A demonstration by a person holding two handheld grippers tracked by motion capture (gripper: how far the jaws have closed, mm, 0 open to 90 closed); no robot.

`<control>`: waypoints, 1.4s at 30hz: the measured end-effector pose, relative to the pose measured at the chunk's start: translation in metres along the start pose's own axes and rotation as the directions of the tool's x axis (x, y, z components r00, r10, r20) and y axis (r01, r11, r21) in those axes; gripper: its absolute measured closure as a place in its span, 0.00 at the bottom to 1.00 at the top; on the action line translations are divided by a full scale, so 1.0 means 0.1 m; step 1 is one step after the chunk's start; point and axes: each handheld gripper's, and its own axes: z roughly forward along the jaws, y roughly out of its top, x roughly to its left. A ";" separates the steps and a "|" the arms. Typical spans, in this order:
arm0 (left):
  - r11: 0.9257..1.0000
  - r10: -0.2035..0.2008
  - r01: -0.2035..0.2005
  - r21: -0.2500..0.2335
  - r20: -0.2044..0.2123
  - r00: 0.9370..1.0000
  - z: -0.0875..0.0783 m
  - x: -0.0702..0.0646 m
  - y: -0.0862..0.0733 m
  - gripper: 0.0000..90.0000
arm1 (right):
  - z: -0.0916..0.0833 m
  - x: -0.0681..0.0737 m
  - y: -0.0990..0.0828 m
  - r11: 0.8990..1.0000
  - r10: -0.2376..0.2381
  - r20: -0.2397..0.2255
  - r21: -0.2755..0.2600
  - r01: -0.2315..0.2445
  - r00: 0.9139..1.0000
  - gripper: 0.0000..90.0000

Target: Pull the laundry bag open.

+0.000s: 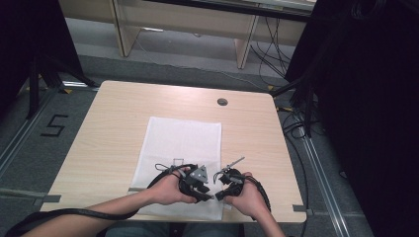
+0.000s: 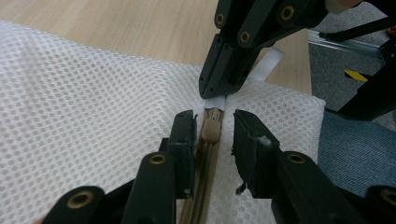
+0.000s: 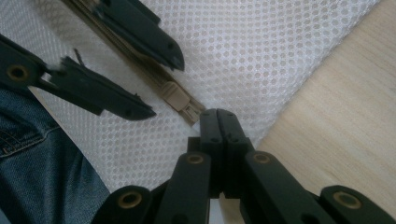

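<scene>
A white mesh laundry bag (image 1: 183,143) lies flat on the wooden table (image 1: 113,123), its zipper along the near edge. In the left gripper view my left gripper (image 2: 213,123) straddles the tan zipper pull (image 2: 211,128), one jaw on each side, with a small gap to the pull. It is open. My right gripper (image 2: 212,91) points in from the opposite side and is shut on the white tab at the zipper's end. The right gripper view shows my right gripper (image 3: 217,114) with jaws pressed together beside the pull (image 3: 176,95), on the bag's (image 3: 261,46) edge. Both grippers (image 1: 210,196) (image 1: 218,195) meet tip to tip.
A round cable hole (image 1: 222,101) sits in the tabletop beyond the bag. Bare wood lies left and right of the bag. Cables (image 1: 296,128) and dark stands crowd the floor at the right. A "5" (image 1: 53,126) marks the floor at the left. The person's jeans (image 3: 37,154) are just below the table's near edge.
</scene>
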 end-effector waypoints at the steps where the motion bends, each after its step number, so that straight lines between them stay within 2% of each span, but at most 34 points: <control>1: 1.000 -0.002 0.002 0.001 0.002 1.000 0.02 -0.01 0.01 0.76 | 0.00 0.00 0.00 1.000 0.002 0.000 0.000 -0.002 1.000 1.00; 10: 1.000 0.021 -0.021 0.022 -0.023 0.999 0.12 -0.02 0.01 0.79 | 0.00 0.00 0.00 1.000 0.008 -0.006 0.001 -0.008 1.000 1.00; 11: 0.999 0.043 -0.042 0.029 -0.026 0.999 0.12 -0.01 0.02 0.79 | -0.01 0.01 0.00 0.999 0.033 -0.010 0.014 -0.033 0.999 1.00; 12: 0.998 0.051 -0.050 0.033 -0.029 0.998 0.12 -0.02 0.02 0.79 | 0.00 0.00 0.00 1.000 0.017 -0.005 0.005 -0.017 1.000 1.00; 13: 0.998 0.049 -0.048 0.035 -0.032 0.998 0.13 -0.03 0.02 0.79 | -0.01 0.00 0.00 1.000 0.025 0.000 0.008 -0.025 1.000 1.00; 14: 0.998 0.061 -0.060 0.033 -0.032 0.998 0.13 -0.03 0.02 0.79 | 0.00 -0.01 0.00 1.000 0.011 -0.004 0.001 -0.011 1.000 1.00; 17: 0.998 0.068 -0.067 0.019 -0.039 0.997 0.14 -0.06 0.00 0.81 | 0.00 0.00 0.00 1.000 0.028 -0.002 0.004 -0.028 1.000 1.00; 18: 0.996 0.085 -0.084 0.020 -0.042 0.996 0.14 -0.06 0.01 0.82 | 0.00 0.00 0.00 1.000 0.030 -0.003 0.005 -0.030 1.000 1.00; 20: 0.997 0.079 -0.078 0.021 -0.043 0.996 0.14 -0.07 0.00 0.85 | 0.00 -0.01 0.00 1.000 0.031 -0.003 0.005 -0.031 1.000 1.00; 21: 0.994 0.103 -0.102 0.029 -0.038 0.994 0.14 -0.07 0.01 0.86 | 0.00 -0.01 0.00 1.000 0.030 -0.004 0.004 -0.030 1.000 1.00; 22: 0.994 0.106 -0.104 0.023 -0.058 0.993 0.14 -0.08 0.01 0.87 | 0.00 -0.01 -0.01 1.000 0.029 -0.006 0.004 -0.029 1.000 1.00; 23: 0.992 0.122 -0.120 0.037 -0.049 0.991 0.13 -0.08 0.02 0.88 | 0.00 -0.01 -0.01 1.000 0.029 -0.008 0.003 -0.029 1.000 1.00; 24: 0.991 0.129 -0.127 0.036 -0.061 0.990 0.12 -0.08 0.03 0.89 | 0.00 -0.02 -0.01 1.000 0.020 -0.010 -0.001 -0.020 1.000 1.00; 26: 0.993 0.112 -0.110 0.035 -0.051 0.992 0.11 -0.07 0.03 0.90 | -0.01 0.00 -0.01 0.999 0.041 -0.018 0.010 -0.041 0.999 1.00; 29: 0.996 0.092 -0.092 0.023 -0.033 0.995 0.12 -0.07 0.05 0.89 | 0.00 0.00 -0.01 0.999 0.042 -0.025 0.002 -0.042 0.999 1.00; 32: 0.995 0.099 -0.098 0.020 -0.033 0.995 0.10 -0.07 0.05 0.86 | 0.00 0.00 -0.02 0.999 0.044 -0.025 0.001 -0.044 0.999 1.00; 34: 0.995 0.101 -0.101 0.019 -0.034 0.994 0.10 -0.07 0.06 0.87 | -0.01 -0.02 -0.02 1.000 0.029 -0.020 0.000 -0.029 0.999 1.00; 37: 0.994 0.107 -0.106 0.026 -0.031 0.994 0.10 -0.07 0.05 0.89 | -0.01 0.00 -0.01 0.998 0.058 -0.032 0.013 -0.058 0.998 1.00; 40: 0.994 0.104 -0.103 0.029 -0.029 0.994 0.11 -0.07 0.04 0.89 | -0.01 0.00 -0.02 0.999 0.051 -0.028 0.008 -0.051 0.998 1.00; 42: 0.993 0.117 -0.116 0.028 -0.035 0.993 0.12 -0.06 0.04 0.89 | 0.00 -0.03 -0.01 1.000 0.023 -0.023 -0.002 -0.023 0.999 1.00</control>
